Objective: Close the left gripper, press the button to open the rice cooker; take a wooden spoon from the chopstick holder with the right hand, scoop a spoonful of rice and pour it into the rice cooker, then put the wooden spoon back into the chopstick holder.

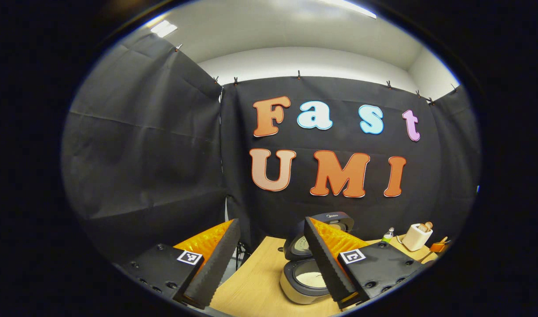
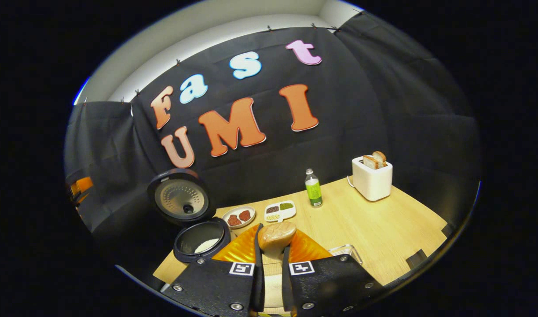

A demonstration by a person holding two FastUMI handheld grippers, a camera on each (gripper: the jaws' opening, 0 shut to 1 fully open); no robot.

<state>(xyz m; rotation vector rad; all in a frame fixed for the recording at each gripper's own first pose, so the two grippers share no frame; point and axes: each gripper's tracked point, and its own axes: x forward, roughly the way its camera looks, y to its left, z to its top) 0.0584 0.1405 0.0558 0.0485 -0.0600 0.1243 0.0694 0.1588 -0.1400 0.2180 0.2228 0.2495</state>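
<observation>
A: Left gripper (image 1: 269, 259) first: jaws spread wide, nothing between them. Beyond and a little right of the gap, the rice cooker (image 1: 305, 281), lid (image 1: 328, 224) already up, white rice visible inside the pot.

B: Then the right gripper (image 2: 272, 264): jaws pressed on the handle of the wooden spoon (image 2: 276, 237), the bowl of it sticking out just past the fingertips. Cannot tell whether any rice lies in the bowl.

A: In the right gripper view, the cooker (image 2: 201, 240) well left of the jaws, open, lid (image 2: 179, 198) standing behind it. Chopstick holder maybe that clear thing (image 2: 345, 252) just right of the jaws; hard to say.

B: Probably the carrying or return step. Best done with the spoon bowl kept level, moved slowly left over the pot rim, tipped only when fully above the opening. After that, back to the right, handle lowered straight into the holder, no release before it stands.
</observation>
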